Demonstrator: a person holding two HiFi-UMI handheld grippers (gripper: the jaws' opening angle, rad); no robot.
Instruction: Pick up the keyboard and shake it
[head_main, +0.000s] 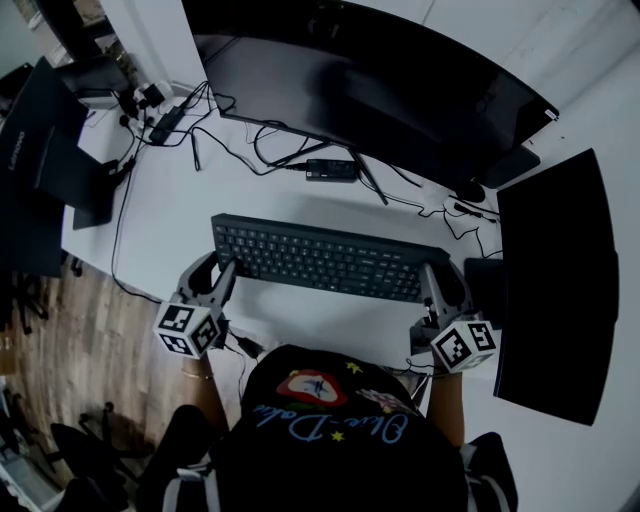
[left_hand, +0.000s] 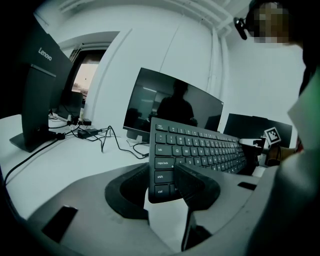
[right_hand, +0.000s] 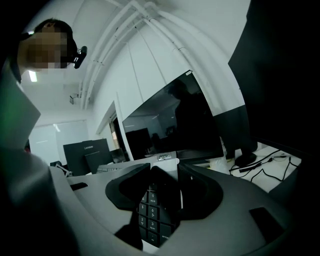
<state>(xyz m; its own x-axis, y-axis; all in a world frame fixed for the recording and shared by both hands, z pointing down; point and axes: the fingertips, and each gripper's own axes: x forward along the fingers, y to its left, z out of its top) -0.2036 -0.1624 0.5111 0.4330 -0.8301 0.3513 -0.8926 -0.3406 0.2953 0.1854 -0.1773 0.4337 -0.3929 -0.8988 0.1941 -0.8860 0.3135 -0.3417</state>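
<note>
Item: black flat full-size keyboard (head_main: 330, 258), keys up, lying crosswise over the white counter (head_main: 300, 205) in front of the person. It is held at both short ends; the views do not settle whether it rests on the counter or is just clear of it.

Left gripper (head_main: 218, 268): clamped on the keyboard's left end, one jaw over the ctrl and shift keys, the other under the base. Its marker cube (head_main: 188, 328) sits near the counter's front edge.

Right gripper (head_main: 440, 272): clamped on the number-pad end, one jaw on each face of the keyboard. Its marker cube (head_main: 463, 345) sits close to the person's body.

Behind the keyboard: small black box (head_main: 333, 170) with loose black cables (head_main: 240, 140) trailing to the left, then a wide curved black monitor (head_main: 370, 80), screen dark.

Right of the keyboard: second dark flat monitor (head_main: 555, 270), near the right gripper.

Far left: dark monitor (head_main: 40, 150) with its back to the camera.

Nearest the camera: person's dark printed shirt (head_main: 320, 420).
</note>
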